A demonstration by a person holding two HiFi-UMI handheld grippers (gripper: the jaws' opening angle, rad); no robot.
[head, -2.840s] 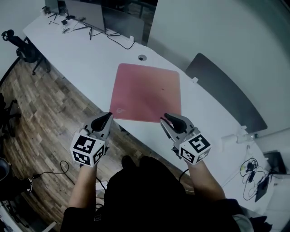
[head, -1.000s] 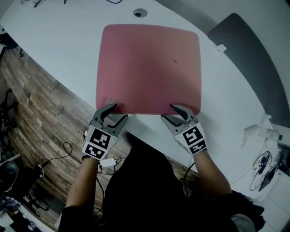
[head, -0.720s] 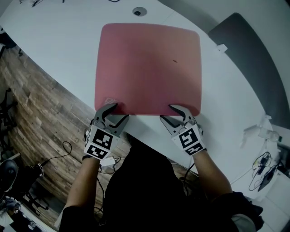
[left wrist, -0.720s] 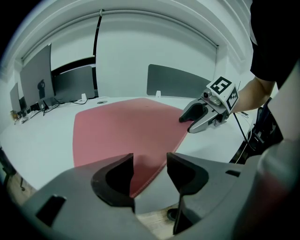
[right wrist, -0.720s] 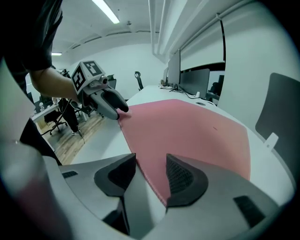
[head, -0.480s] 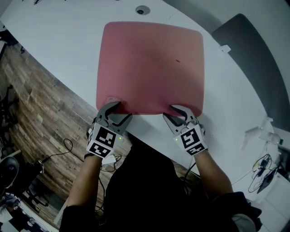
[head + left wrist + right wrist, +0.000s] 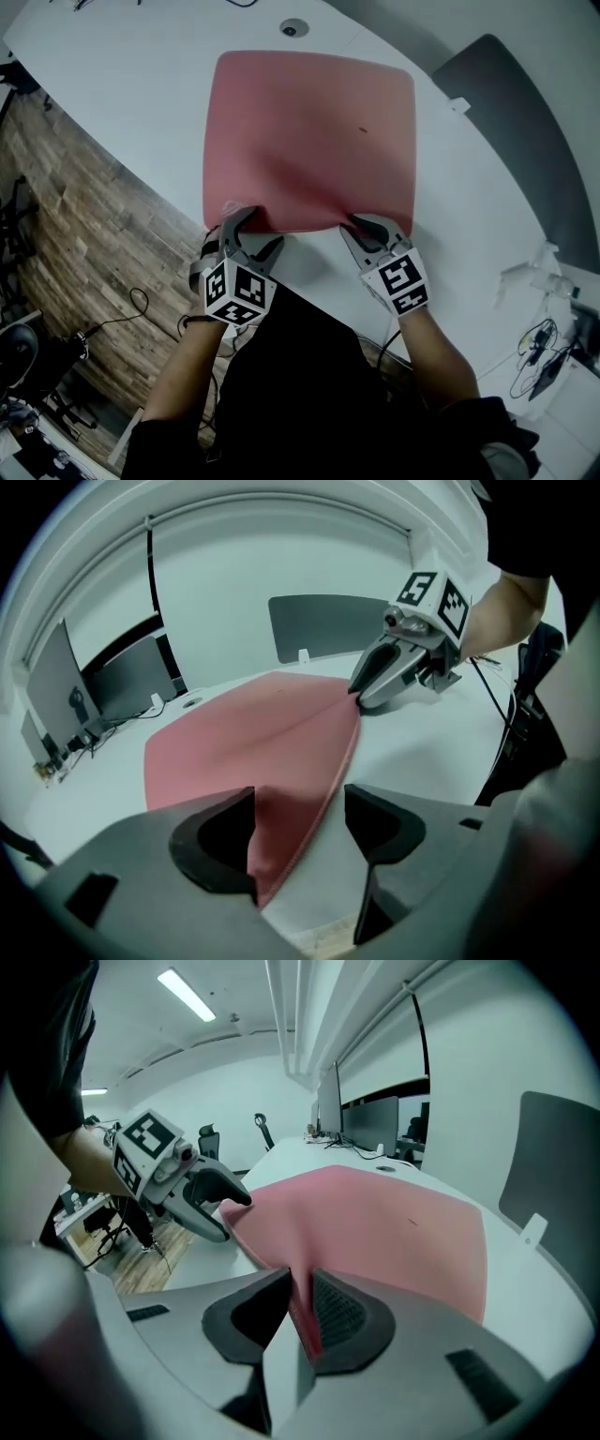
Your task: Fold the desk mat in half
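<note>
"What are you built from?"

"Grey moulded shells on my left gripper (image 7: 247, 231) and right gripper (image 7: 367, 228), lined with black pads (image 7: 339, 1318); the right one's are ribbed."

"Any markings?"

"Each carries a white cube (image 7: 239, 291) printed with black square markers, low in the head view. Behind them is a black top (image 7: 300, 394), its sleeves ending above bare forearms."
</note>
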